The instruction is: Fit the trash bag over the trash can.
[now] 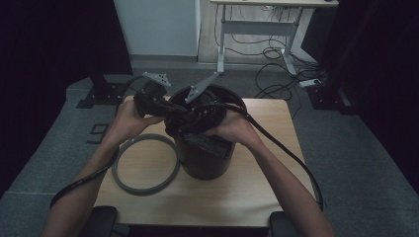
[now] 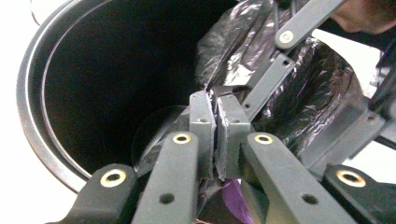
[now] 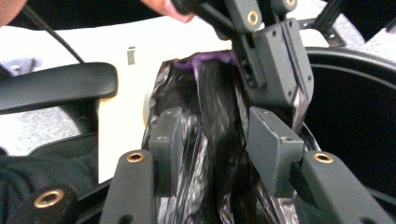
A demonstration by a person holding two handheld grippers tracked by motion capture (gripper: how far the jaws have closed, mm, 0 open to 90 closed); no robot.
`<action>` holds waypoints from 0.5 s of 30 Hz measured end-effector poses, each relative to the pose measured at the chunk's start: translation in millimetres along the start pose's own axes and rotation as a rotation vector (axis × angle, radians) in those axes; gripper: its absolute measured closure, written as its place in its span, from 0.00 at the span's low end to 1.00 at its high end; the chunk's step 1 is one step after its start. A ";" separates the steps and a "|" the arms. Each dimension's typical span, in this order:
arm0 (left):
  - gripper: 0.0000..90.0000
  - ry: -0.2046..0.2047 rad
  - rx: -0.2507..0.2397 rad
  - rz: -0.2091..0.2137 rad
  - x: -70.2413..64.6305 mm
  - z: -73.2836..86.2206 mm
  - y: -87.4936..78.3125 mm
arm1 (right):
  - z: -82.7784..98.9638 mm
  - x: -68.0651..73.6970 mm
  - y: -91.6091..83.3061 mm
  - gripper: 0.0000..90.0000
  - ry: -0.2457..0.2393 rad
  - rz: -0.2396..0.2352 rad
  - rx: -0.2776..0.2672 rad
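Inspecting progress, we find the black bag (image 2: 299,93) bunched over the bin (image 1: 205,153), unlined; left gripper (image 2: 215,135) pinches its edge, right gripper (image 3: 219,149) spread around it; ring (image 1: 146,165) waits on counter (image 1: 257,187).

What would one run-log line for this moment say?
left claw: shut on bin bag | right claw: open around bag | bin: upright on table | ring: beside bin

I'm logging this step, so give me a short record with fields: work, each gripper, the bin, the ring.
work: fitting a black bag into the bin
left gripper: shut on the bag's edge, over the bin's mouth
right gripper: jaws apart, bag between them, pads not pressing
bin: black, upright on the table
ring: grey, flat on the table left of the bin
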State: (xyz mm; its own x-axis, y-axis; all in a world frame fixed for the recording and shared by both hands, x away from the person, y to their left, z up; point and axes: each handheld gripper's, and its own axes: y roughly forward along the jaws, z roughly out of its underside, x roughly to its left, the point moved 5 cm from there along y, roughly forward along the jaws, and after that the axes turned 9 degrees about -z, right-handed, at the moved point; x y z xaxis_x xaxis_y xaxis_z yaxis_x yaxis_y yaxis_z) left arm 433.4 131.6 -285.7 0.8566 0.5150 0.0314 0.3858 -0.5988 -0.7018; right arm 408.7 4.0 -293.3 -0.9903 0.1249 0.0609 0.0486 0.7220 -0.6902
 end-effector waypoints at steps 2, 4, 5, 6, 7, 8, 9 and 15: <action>0.95 -0.006 -0.001 -0.017 1.3 0.1 0.5 | -2.2 -1.7 3.1 0.61 0.001 0.016 0.005; 0.95 -0.016 -0.014 0.009 2.3 0.2 0.0 | -3.1 -2.9 6.5 0.74 -0.002 0.026 0.016; 0.95 -0.018 -0.020 0.011 2.4 0.2 -0.1 | -2.8 -3.2 8.2 0.83 -0.002 0.026 0.024; 0.95 -0.016 -0.020 0.007 2.4 0.3 -0.1 | -2.1 -3.6 9.8 0.90 -0.003 0.031 0.031; 0.96 -0.015 -0.019 0.006 2.4 0.5 -0.5 | -1.3 -4.2 10.9 0.96 -0.001 0.038 0.037; 0.96 -0.012 -0.021 0.005 2.7 0.8 -1.0 | -0.6 -5.0 11.4 0.98 0.002 0.044 0.038; 0.96 -0.013 -0.025 0.000 3.0 1.1 -1.8 | 0.2 -6.0 11.0 0.99 0.006 0.050 0.037; 0.97 -0.011 -0.048 -0.028 8.5 5.2 -10.1 | 8.3 -11.5 -5.8 0.99 0.031 0.077 0.015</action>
State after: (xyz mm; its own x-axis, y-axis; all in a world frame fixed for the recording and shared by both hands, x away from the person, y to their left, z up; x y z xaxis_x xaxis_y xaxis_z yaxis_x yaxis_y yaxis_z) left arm 435.0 145.3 -282.1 0.8414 0.5387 0.0429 0.4262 -0.6127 -0.6656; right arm 418.8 -7.2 -295.9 -0.9792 0.2005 0.0294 0.1220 0.6993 -0.7044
